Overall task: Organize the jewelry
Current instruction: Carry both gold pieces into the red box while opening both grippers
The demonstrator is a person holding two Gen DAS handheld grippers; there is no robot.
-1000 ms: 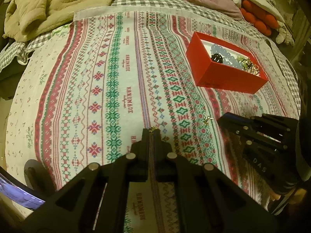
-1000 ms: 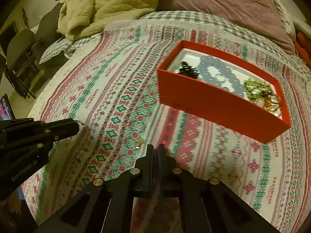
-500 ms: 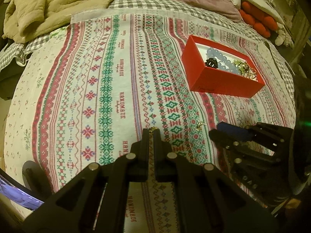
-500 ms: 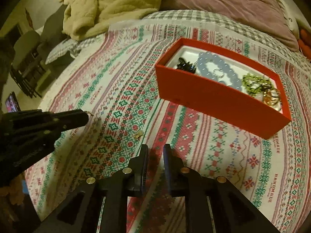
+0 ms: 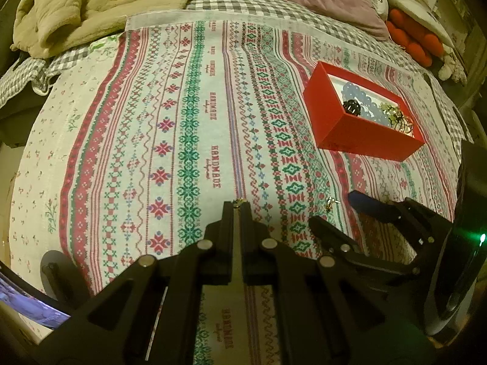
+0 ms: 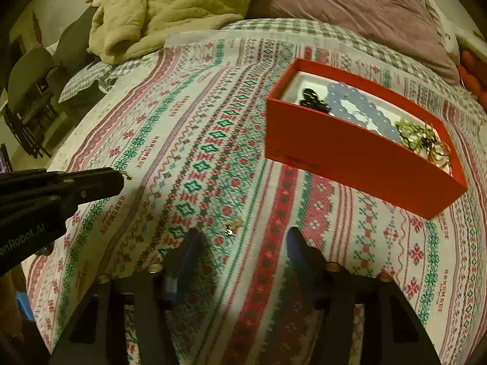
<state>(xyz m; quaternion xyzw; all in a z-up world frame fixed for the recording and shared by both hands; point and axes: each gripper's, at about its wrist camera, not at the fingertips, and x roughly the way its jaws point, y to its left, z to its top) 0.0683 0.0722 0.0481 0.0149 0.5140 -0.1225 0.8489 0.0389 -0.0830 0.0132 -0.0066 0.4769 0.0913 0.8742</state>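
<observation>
My left tongs pinch a tiny gold piece; right tongs, just opening, empty, straddle an earring on the bed.

The white woven cloth with red and green cross-stitch bands looks matt and slightly ribbed. The red rectangular cardboard box has smooth, matt walls and a pale lining. Inside, the pale blue bead bracelet looks smooth and dull, the black bead piece glossy. The beige quilted blanket looks soft and fuzzy. Both black plastic grippers are matt.
</observation>
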